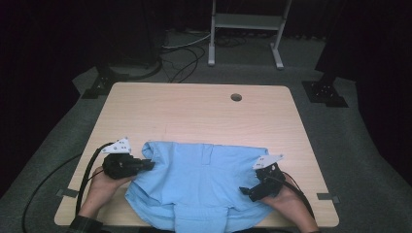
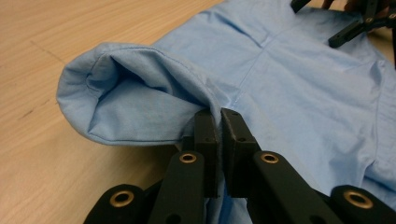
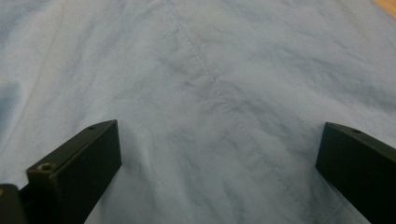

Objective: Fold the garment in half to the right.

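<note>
On table (image 1: 194,111): left gripper (image 1: 148,165) level, jaws pinching blue shirt (image 1: 199,179) sleeve edge; right gripper (image 1: 245,192) jaws spread over fabric; left gripper view reveals sleeve opening (image 2: 126,105).

A shirt (image 1: 199,182) lies on the near half of the bench (image 1: 194,109), its near edge hanging over the front. The left gripper (image 1: 148,165) sits at the shirt's left edge, the right gripper (image 1: 247,192) over its right part; a hole (image 1: 236,97) lies far behind.
</note>
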Action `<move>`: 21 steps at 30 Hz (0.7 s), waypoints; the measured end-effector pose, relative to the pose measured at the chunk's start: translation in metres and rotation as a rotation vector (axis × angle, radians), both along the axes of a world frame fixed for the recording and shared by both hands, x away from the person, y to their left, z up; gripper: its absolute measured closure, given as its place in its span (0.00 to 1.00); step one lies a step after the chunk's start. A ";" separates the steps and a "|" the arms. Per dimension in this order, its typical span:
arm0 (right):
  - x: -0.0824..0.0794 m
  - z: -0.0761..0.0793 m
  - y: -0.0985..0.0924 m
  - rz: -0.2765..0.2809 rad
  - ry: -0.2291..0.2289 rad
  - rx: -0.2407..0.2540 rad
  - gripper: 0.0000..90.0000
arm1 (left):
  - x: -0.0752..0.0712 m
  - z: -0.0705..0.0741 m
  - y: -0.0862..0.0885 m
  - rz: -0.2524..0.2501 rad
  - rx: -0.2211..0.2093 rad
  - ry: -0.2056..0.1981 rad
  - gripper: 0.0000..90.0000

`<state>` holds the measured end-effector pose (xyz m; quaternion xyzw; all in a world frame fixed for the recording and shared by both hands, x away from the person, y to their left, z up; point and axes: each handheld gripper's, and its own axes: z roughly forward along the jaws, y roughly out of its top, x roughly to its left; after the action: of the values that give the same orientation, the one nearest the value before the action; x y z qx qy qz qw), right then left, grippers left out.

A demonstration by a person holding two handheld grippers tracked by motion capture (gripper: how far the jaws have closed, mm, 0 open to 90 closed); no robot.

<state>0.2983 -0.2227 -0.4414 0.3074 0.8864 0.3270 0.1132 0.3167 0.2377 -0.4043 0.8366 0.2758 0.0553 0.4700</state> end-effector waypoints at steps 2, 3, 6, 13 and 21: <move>0.001 0.000 0.001 0.007 0.000 -0.003 0.00 | 0.000 0.002 -0.004 -0.011 -0.004 -0.004 0.96; 0.002 0.000 0.002 0.008 0.000 -0.003 0.00 | 0.001 0.004 -0.005 -0.017 -0.006 -0.007 0.96; 0.003 0.000 0.004 0.009 0.004 -0.003 0.00 | 0.002 0.005 -0.010 -0.027 -0.013 -0.009 0.96; 0.006 0.000 0.008 0.021 -0.001 -0.005 0.00 | 0.007 0.013 -0.028 -0.070 -0.015 -0.024 0.96; 0.008 0.001 0.014 0.017 0.005 -0.006 0.00 | 0.014 0.022 -0.048 -0.112 -0.015 -0.043 0.96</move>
<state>0.3066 -0.2084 -0.4406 0.3003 0.8903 0.3244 0.1094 0.3310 0.1897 -0.3823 0.8459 0.2190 0.0448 0.4842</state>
